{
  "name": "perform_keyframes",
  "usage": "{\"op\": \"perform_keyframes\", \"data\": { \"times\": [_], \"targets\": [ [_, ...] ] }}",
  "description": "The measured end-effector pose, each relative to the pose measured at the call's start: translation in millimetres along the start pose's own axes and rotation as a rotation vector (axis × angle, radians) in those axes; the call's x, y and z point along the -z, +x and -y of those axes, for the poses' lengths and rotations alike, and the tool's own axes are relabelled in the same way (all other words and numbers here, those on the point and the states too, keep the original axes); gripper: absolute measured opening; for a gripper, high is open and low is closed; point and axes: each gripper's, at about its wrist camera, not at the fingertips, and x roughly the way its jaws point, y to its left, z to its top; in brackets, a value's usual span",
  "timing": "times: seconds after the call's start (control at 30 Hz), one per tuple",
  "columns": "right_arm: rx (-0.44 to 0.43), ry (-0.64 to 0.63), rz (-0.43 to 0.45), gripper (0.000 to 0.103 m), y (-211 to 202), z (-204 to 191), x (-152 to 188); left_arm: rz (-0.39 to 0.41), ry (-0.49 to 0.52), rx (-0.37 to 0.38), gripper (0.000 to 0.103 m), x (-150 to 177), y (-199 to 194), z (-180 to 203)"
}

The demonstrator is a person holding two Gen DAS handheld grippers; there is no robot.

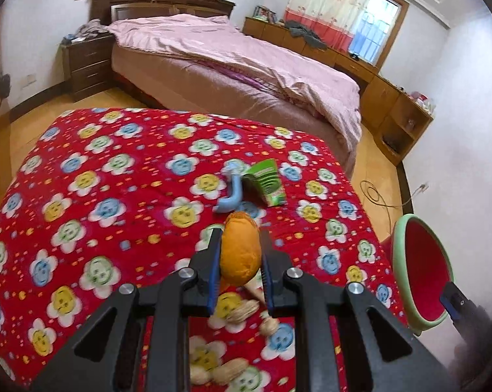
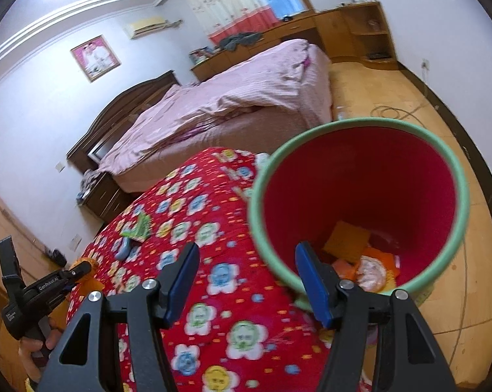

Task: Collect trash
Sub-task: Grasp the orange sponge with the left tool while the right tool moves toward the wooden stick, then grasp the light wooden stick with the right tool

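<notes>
Step in hand: carrying one piece of trash over to the bin.

Left gripper low in the middle of the left view, fingers squeezed tight on a soft orange lump of trash. Lifted up a little above the red flower cloth. Hard to say what the lump really is.

More trash on the cloth: peanut shells right under the fingers near the bottom, then a blue bent thing and a green packet side by side near the middle of the frame.

Red bin with a green rim at the right edge of the left view, tipped with its mouth toward the cloth. Big and close in the right view, with some orange and pink scraps already at the bottom.

Right gripper with fingers wide apart, not squeezing. One blue finger inside the bin mouth, the other outside, the rim between them. Cannot tell if the bin hangs on that finger or only leans there.

Next, probably: swing the orange lump right, over the green rim, then open up and let it drop. Keep the bin steady. Then back for the shells, the blue thing and the packet.
</notes>
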Motion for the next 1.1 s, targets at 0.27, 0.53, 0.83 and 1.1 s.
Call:
{"op": "perform_keyframes", "data": {
  "times": [0.27, 0.53, 0.83, 1.1],
  "targets": [
    [-0.071, -0.105, -0.058, 0.064, 19.0, -51.0, 5.9, -0.009, -0.059, -0.037, 0.021, 9.4, -13.1, -35.3],
    [-0.113, -0.211, -0.125, 0.064, 43.9, -99.0, 18.4, -0.012, -0.102, -0.066, 0.021, 18.4, -17.9, -63.2],
    [-0.133, -0.314, -0.222, 0.064, 85.3, -144.7, 40.7, -0.007, -0.126, -0.104, 0.021, 23.9, -16.0, -86.5],
    [-0.150, -0.394, -0.312, 0.064, 124.4, -174.7, 59.2, -0.008, -0.137, -0.106, 0.021, 25.9, -10.6, -96.3]
  ]
}}
